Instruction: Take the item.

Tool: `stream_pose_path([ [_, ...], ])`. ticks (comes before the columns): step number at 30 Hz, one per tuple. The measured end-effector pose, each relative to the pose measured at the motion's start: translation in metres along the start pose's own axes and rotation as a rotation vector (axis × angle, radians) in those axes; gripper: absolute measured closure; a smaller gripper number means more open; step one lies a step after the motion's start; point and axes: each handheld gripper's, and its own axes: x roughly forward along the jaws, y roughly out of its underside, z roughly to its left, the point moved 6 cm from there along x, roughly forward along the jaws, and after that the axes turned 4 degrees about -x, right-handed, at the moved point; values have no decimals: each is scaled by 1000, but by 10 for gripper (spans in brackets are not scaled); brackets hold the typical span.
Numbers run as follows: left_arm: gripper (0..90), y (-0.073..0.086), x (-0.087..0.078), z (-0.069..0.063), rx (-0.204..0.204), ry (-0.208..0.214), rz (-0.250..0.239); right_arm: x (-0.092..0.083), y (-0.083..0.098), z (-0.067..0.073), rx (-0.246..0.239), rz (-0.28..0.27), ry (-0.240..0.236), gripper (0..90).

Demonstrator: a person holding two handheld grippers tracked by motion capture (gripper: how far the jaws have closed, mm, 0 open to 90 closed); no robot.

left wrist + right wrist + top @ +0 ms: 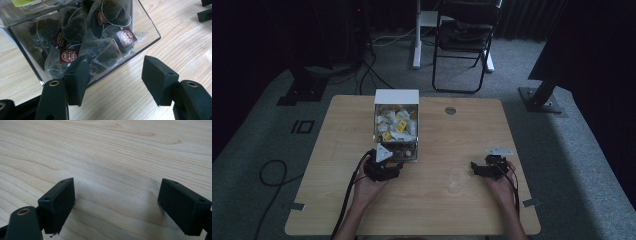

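We note the left tool [113, 80], jaws apart and empty, directly before the clear box [150, 32] of tea bags [100, 50] mid-desk. The right tool [116, 205], also apart, sits well off over bare desk [112, 150].

1. The table [120, 152] under my grippers is pale wood with a fine, wavy grain; it looks smooth and takes a soft sheen.
2. My left gripper [115, 82] has matt black jaw pads that look like rubber or plastic, with small brass-coloured metal eyelets in the arms behind them.
3. My right gripper [116, 205] carries the same dull black pads, faintly dusty at the edges.
4. The box [150, 30] is clear, glossy plastic with hard, bright edges.
5. The tea bags [100, 50] inside are sheer, slightly crinkled mesh with glossy dark-red paper tags.
6. The floor [572, 145] is grey carpet, rough and matt.
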Motion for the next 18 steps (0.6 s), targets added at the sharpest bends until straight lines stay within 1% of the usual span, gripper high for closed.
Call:
stream_pose_path([
  [7,407,0,0,0,-13,1,-4,0,0,0,1,1,0,141],
  [9,426,1,-1,0,-14,4,-4,0,0,0,0,1,0,140],
  [13,435,3,-3,-2,-14,15,-5,0,0,0,0,0,0,140],
  [14,435,4,-5,-3,-21,23,-4,0,0,0,-1,0,0,141],
  [15,442,5,-6,-4,-21,31,-7,0,0,0,-1,0,0,140],
  [18,451,8,-10,-5,-19,38,-9,0,0,0,-1,0,0,140],
])
